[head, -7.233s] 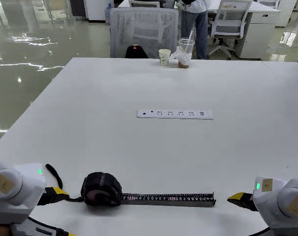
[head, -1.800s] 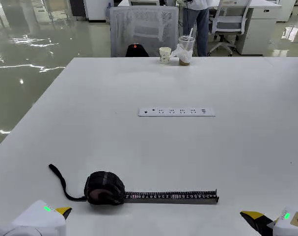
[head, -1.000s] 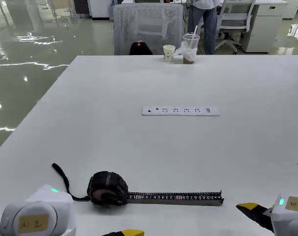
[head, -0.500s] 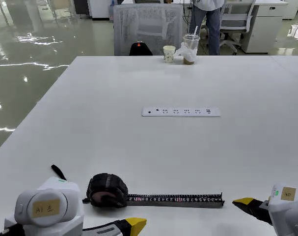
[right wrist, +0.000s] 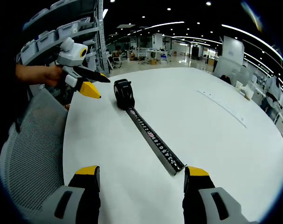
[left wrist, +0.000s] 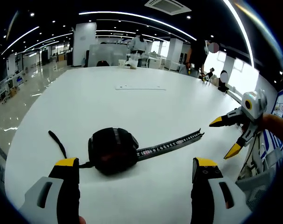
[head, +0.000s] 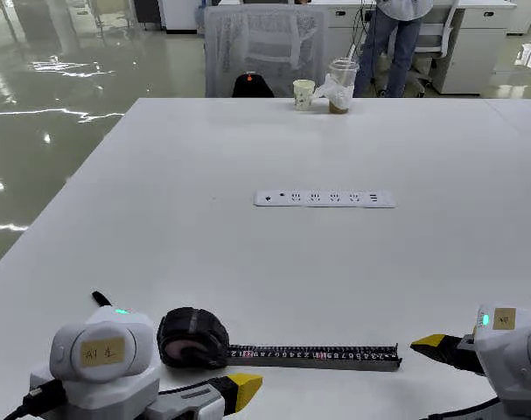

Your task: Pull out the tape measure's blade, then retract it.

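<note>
A black tape measure case (head: 192, 338) lies near the white table's front edge, its blade (head: 313, 353) pulled out flat to the right. My left gripper (left wrist: 135, 164) is open, with the case (left wrist: 113, 149) just ahead between its jaws, untouched. One yellow fingertip (head: 245, 383) of the left gripper lies just in front of the case. My right gripper (right wrist: 141, 171) is open, and the blade's hooked end (right wrist: 177, 167) lies just ahead of its right jaw. Its yellow fingertip (head: 431, 343) sits a little right of the blade end (head: 396, 354).
A white power strip (head: 324, 199) lies mid-table. A paper cup (head: 304, 94) and a plastic cup with a straw (head: 339, 85) stand at the far edge. A mesh chair (head: 263, 48) and a standing person (head: 403, 35) are beyond it.
My left gripper has come up from the lower left to just beside the case, covering most of its strap. The right gripper edged nearer the blade end. The blade's length looks unchanged.
</note>
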A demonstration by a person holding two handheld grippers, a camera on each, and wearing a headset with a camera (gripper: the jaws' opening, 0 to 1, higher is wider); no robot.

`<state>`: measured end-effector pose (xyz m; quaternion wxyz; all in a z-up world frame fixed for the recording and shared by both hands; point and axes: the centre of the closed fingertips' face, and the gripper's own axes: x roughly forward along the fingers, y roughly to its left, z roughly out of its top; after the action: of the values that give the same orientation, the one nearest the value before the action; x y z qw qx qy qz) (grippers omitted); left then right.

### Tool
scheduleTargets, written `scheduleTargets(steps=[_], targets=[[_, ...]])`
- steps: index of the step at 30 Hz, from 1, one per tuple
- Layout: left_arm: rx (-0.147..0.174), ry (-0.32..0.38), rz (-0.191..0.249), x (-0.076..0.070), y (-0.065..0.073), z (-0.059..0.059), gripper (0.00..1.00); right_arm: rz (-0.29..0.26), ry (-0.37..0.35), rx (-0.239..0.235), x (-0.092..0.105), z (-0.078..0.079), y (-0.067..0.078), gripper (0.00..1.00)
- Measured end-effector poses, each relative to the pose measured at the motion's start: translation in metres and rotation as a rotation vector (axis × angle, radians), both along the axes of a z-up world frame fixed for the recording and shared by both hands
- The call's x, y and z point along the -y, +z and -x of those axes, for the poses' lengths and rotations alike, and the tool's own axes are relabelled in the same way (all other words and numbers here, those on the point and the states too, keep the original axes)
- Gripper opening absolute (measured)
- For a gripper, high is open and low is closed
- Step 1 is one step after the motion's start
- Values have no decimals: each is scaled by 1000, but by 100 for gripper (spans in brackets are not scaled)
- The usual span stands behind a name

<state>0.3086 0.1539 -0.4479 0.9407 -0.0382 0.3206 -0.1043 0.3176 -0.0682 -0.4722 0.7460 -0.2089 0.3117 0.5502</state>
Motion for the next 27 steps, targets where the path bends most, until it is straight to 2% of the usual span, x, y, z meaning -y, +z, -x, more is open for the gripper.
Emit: scheduleTargets(steps=[11, 18, 27], targets=[[-3, 28, -4, -2, -6, -15, 98, 36, 71, 14, 1, -18, -8, 61], [-8, 40, -1, -1, -10, -21, 97, 76, 128, 32, 5, -29, -12, 54], [-20, 63, -1, -3, -16, -28, 93, 121, 199, 32, 7, -40, -20, 43]])
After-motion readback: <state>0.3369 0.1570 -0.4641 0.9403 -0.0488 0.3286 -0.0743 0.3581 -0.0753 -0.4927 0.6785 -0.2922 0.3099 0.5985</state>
